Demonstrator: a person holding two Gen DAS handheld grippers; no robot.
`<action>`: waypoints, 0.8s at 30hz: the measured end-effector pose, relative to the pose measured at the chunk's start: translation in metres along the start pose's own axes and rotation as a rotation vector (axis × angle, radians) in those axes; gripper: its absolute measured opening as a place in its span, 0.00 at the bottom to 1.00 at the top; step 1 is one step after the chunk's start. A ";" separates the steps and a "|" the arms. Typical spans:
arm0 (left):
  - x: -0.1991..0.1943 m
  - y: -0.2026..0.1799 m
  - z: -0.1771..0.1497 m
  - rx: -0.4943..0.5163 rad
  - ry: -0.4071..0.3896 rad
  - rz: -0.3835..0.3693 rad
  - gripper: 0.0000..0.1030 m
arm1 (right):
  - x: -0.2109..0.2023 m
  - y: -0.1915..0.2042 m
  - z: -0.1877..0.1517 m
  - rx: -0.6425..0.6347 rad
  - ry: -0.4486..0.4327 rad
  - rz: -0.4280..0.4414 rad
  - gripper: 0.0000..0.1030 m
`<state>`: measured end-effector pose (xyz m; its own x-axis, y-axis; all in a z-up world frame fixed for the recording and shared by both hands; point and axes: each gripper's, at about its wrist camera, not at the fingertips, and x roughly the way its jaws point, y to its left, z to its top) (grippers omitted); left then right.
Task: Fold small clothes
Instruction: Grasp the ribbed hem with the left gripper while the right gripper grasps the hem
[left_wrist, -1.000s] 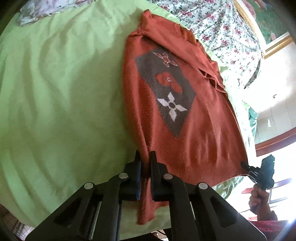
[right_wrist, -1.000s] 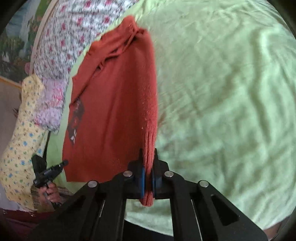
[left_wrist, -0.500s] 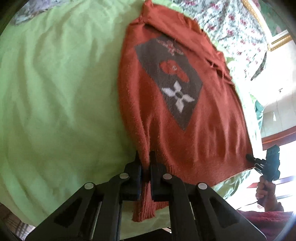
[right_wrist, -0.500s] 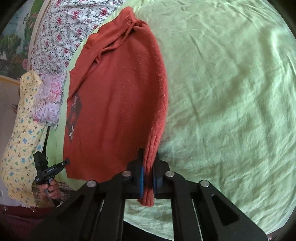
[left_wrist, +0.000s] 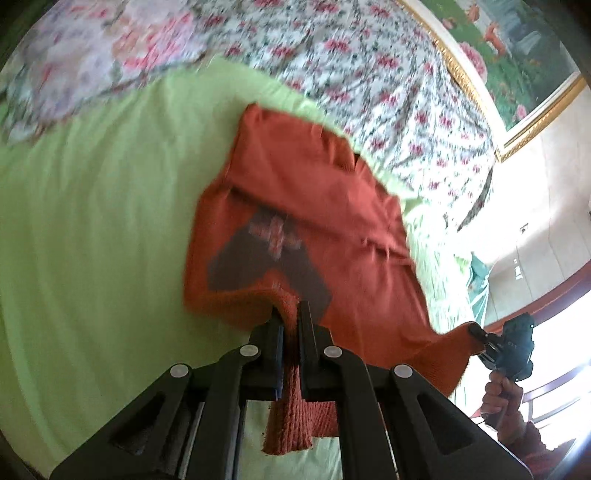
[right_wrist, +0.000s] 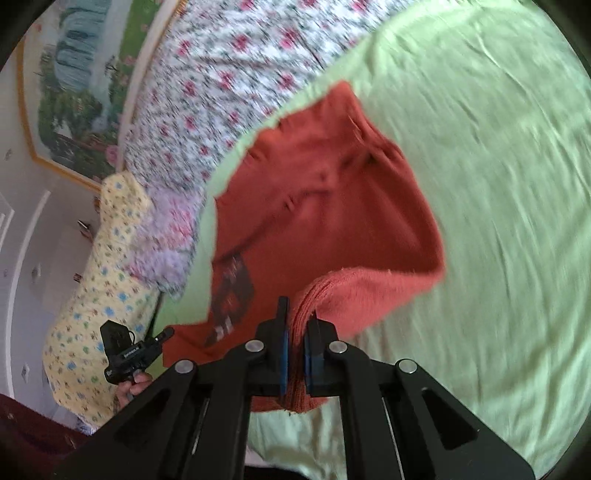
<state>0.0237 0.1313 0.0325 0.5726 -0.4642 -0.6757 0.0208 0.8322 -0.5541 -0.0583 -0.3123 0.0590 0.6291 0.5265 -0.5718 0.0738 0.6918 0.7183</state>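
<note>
Gripping the ribbed hem of the rust-orange sweater with the left gripper; jaws nearly closed, only the thickness of the knit between the pads, a tongue of hem hanging down behind the fingertips. Pinching the opposite hem corner with the right gripper; jaws equally narrow, blue pads pressing on folded ribbing, a short flap of cloth hanging below. Noting both grips as clenched on fabric, neither released.

Lying on the green bedsheet, upper part of the sweater with collar end toward the floral quilt. Lifting off the sheet at the hem end and curling over toward the collar, grey patterned panel partly showing under the raised edge. Seeing the same raised hem from the right wrist view, doubled edge standing above the sheet, panel visible at the lower left of the garment.

Appearing in each wrist view, the other handheld gripper at the far hem corner, held in a hand. Blurring across both views, fine detail of the knit and quilt unclear.

Sitting beside the quilt, yellow printed cloth and a lilac fluffy item. Hanging on the wall behind, a framed landscape picture.
</note>
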 end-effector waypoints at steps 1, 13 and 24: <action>0.005 -0.002 0.011 0.001 -0.007 0.008 0.04 | 0.002 0.001 0.008 -0.005 -0.011 0.002 0.07; 0.065 -0.018 0.153 -0.012 -0.148 0.081 0.03 | 0.062 0.000 0.144 0.064 -0.133 -0.013 0.07; 0.144 0.000 0.226 -0.075 -0.163 0.134 0.03 | 0.143 -0.022 0.245 0.083 -0.123 -0.048 0.06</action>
<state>0.2915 0.1330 0.0456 0.6911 -0.2903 -0.6619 -0.1224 0.8555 -0.5031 0.2190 -0.3734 0.0585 0.7128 0.4257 -0.5574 0.1670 0.6689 0.7244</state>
